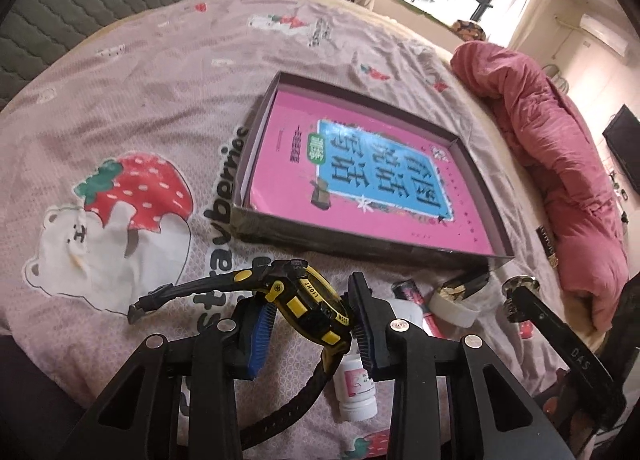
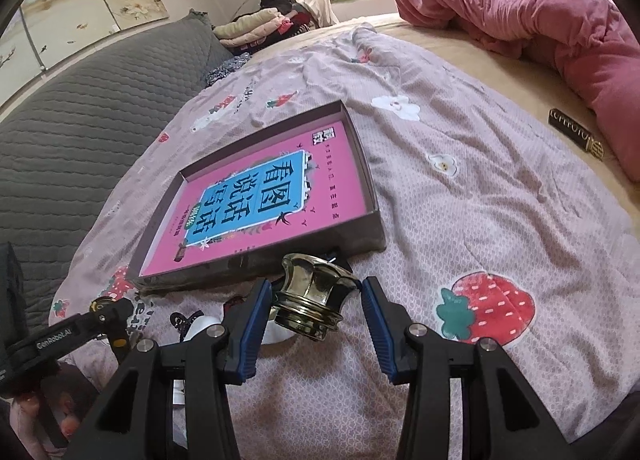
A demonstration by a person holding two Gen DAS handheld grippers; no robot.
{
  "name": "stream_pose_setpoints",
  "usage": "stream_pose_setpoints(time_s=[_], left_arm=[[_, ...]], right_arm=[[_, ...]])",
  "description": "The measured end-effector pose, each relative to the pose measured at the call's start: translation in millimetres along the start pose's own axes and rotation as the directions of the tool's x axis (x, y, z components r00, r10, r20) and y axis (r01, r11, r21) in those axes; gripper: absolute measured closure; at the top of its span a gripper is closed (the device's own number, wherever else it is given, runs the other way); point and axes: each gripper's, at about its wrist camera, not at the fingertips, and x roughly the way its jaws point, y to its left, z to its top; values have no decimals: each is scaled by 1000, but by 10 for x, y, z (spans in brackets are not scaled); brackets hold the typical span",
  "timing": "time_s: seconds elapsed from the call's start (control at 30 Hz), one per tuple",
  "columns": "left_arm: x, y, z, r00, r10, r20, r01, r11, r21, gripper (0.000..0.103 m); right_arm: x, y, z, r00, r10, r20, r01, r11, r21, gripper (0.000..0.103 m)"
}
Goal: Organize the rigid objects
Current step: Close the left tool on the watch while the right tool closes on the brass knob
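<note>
My left gripper (image 1: pixel 314 318) is shut on a black and yellow digital watch (image 1: pixel 310 306), held above the bedspread with its straps hanging free. My right gripper (image 2: pixel 316 310) is shut on a shiny brass metal cap (image 2: pixel 314 298), just in front of the box's near edge. A shallow dark box (image 1: pixel 360 246) lies on the bed with a pink book (image 1: pixel 360 164) inside; it shows in the right wrist view too (image 2: pixel 360 238), with the book (image 2: pixel 256 196). The right gripper's tip with the cap shows in the left wrist view (image 1: pixel 520 288).
On the bedspread near the box lie a white pill bottle (image 1: pixel 358 384), a white tape roll (image 1: pixel 454 306), a dark red tube (image 1: pixel 412 292) and a dark clip (image 1: pixel 468 284). A pink quilt (image 2: pixel 520 4) is bunched at the right. A small dark case (image 2: pixel 576 136) lies beside it.
</note>
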Motion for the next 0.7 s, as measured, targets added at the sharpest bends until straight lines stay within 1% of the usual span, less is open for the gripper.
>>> stream_pose_setpoints(time_s=[0.03, 0.07, 0.13, 0.27, 0.4, 0.7], left_arm=[[-20, -2, 14, 1000, -1, 8, 1, 1000, 3, 66], [-50, -10, 18, 1000, -3, 17, 3, 1000, 9, 71], [-93, -29, 23, 999, -5, 31, 4, 1000, 20, 73], [-167, -56, 32, 998, -20, 55, 18, 999, 34, 73], [-229, -118, 32, 996, -27, 86, 21, 997, 70, 73], [-350, -287, 33, 986, -19, 167, -12, 983, 181, 74]], right_arm=[[-8, 11, 7, 1000, 1, 4, -1, 1000, -4, 56], [-17, 21, 14, 1000, 2, 9, -2, 1000, -9, 56], [-41, 47, 21, 1000, 7, 20, -6, 1000, -21, 56], [-89, 104, 33, 999, 11, 43, -9, 999, -46, 56], [-146, 147, 46, 997, 16, 69, -11, 998, -69, 56], [-208, 256, 53, 994, 23, 104, -10, 992, -125, 56]])
